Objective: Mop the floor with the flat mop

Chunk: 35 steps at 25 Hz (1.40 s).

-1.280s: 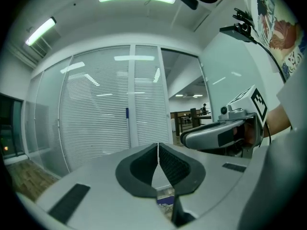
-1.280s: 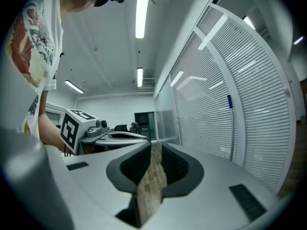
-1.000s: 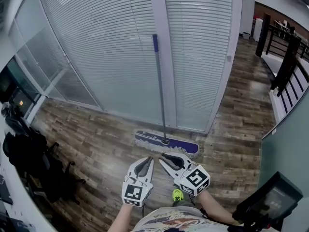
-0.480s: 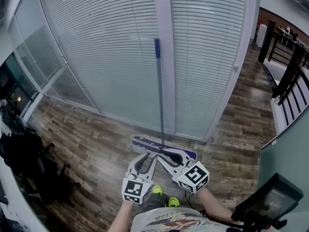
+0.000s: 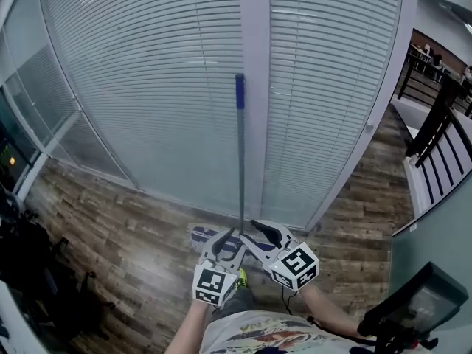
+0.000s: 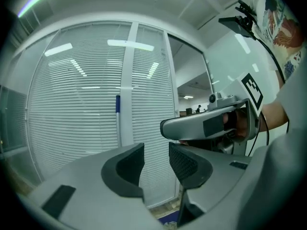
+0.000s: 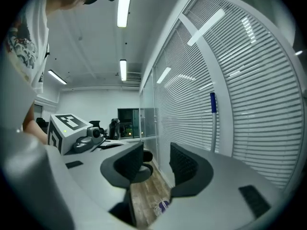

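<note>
The grey-poled, blue-gripped flat mop (image 5: 240, 161) is leant upright against the white slatted blinds (image 5: 147, 87). Near the blinds, the grey left gripper (image 5: 223, 237) and right gripper (image 5: 255, 234) have just been opened, with nothing between the jaws. The mop could be knocked sideways if bumped before being clamped.

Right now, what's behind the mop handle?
Behind the handle stands a white post, with shut blinds on either side. The blinds hide whatever lies beyond them.
</note>
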Tool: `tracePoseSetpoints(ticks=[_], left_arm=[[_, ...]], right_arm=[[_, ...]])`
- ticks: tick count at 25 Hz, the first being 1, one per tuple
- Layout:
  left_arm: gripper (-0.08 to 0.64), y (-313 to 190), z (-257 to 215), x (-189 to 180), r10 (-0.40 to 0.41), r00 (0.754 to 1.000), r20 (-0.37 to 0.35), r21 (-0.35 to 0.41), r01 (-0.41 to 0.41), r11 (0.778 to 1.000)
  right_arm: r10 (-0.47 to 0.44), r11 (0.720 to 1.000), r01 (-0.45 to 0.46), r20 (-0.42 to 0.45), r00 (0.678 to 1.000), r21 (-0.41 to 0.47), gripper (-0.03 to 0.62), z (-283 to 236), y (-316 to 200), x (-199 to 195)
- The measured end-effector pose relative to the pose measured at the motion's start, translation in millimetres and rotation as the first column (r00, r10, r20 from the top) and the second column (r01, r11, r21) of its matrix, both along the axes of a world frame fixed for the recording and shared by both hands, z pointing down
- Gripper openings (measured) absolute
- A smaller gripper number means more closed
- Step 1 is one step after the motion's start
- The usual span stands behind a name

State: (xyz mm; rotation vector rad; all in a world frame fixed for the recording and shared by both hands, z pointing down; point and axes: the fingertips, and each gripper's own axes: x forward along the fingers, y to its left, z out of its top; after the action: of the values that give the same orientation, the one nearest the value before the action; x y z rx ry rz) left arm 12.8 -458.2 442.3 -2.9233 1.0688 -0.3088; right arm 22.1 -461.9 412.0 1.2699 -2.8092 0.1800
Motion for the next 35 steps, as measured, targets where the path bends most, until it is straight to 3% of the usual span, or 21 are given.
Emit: tracePoseSetpoints(ticks=[10, 14, 22, 32, 35], left_arm=[[0.14, -196.1, -11.4, 6.4, 0.079, 0.997, 0.026, 0.047, -0.08, 0.996], [0.189, -256.3, -9.9, 18.9, 0.117, 0.993, 0.0, 0.029, -0.117, 0.993], [0.221, -339.9, -7.7, 56.6, 0.15, 0.989, 0.018, 0.068, -0.151, 0.986], [0.227, -423.7, -23.0, 101.0, 0.102, 0.994, 0.046, 0.164, -0.108, 0.981], [0.227, -427.4, -22.7, 114.8, 0.093, 0.993, 0.071, 0.186, -0.105, 0.977]], right_arm=[[0.119, 0.992, -0.119, -0.013, 0.993, -0.032, 0.164, -8.6, -186.0, 4.6], [0.17, 0.984, -0.171, -0.031, 0.985, -0.039, 0.178, -4.8, -241.1, 12.2], [0.222, 0.974, -0.224, -0.045, 0.974, -0.032, 0.187, -5.4, -311.5, 30.7], [0.274, 0.962, -0.274, -0.039, 0.961, -0.003, 0.189, -21.7, -375.6, 68.1], [0.287, 0.958, -0.287, -0.037, 0.957, 0.001, 0.189, -24.5, -376.7, 85.9]])
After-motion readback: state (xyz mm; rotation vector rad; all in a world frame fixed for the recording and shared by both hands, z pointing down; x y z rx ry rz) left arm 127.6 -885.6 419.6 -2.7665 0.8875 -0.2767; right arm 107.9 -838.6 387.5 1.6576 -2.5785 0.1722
